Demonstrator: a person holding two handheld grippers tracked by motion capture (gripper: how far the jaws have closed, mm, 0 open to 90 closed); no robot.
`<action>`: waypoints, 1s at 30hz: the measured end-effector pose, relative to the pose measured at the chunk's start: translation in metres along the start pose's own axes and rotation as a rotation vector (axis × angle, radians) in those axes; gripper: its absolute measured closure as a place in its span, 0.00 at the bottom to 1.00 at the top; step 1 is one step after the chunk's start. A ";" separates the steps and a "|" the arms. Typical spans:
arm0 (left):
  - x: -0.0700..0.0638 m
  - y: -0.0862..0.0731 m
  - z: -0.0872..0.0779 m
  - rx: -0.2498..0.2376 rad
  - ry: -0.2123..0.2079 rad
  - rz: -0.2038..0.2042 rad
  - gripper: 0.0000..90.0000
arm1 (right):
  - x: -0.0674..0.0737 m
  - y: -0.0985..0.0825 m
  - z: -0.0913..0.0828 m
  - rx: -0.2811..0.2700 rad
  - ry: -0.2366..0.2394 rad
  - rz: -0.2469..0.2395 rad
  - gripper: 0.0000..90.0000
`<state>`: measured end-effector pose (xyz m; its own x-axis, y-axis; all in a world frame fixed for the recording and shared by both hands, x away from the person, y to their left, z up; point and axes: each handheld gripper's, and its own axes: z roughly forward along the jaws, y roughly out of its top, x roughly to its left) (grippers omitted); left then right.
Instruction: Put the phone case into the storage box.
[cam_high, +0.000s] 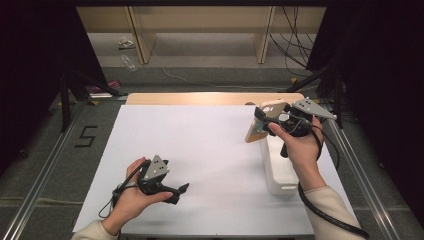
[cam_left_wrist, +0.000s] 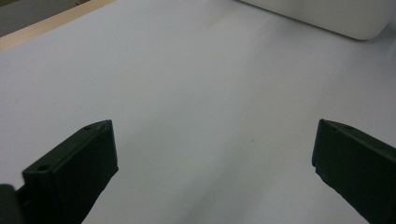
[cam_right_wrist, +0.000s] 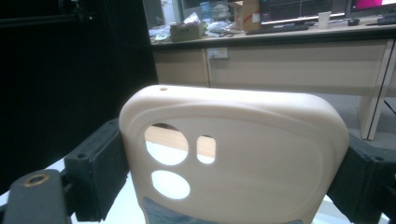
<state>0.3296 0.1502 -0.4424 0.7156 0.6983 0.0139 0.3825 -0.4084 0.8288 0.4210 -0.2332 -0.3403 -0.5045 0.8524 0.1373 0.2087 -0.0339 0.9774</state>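
Black two-jaw grippers (cam_high: 182, 192) (cam_high: 260, 117) with grey three-cornered plates, trailing black cables, cream sleeves (cam_high: 327, 200).

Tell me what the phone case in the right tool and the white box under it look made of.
Phone case: likely soft silicone or rubbery plastic, matte beige, with rounded edges and moulded camera cutouts. White box: probably hard plastic, smooth, slightly glossy, with rounded corners; hard to confirm.
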 end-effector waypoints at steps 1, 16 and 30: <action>0.000 0.000 0.000 -0.001 0.000 -0.001 0.00 | -0.001 0.000 0.000 -0.001 -0.002 0.001 0.14; 0.000 0.000 0.000 -0.002 0.001 -0.001 0.00 | -0.007 0.003 -0.004 -0.009 -0.030 0.002 0.14; 0.000 0.000 0.000 -0.002 0.000 -0.004 0.00 | -0.013 0.004 -0.006 -0.015 -0.048 0.010 0.14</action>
<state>0.3297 0.1504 -0.4425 0.7140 0.7000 0.0106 0.3843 -0.4046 0.8298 0.4230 -0.2473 -0.3368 -0.4614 0.8761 0.1396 0.2012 -0.0499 0.9783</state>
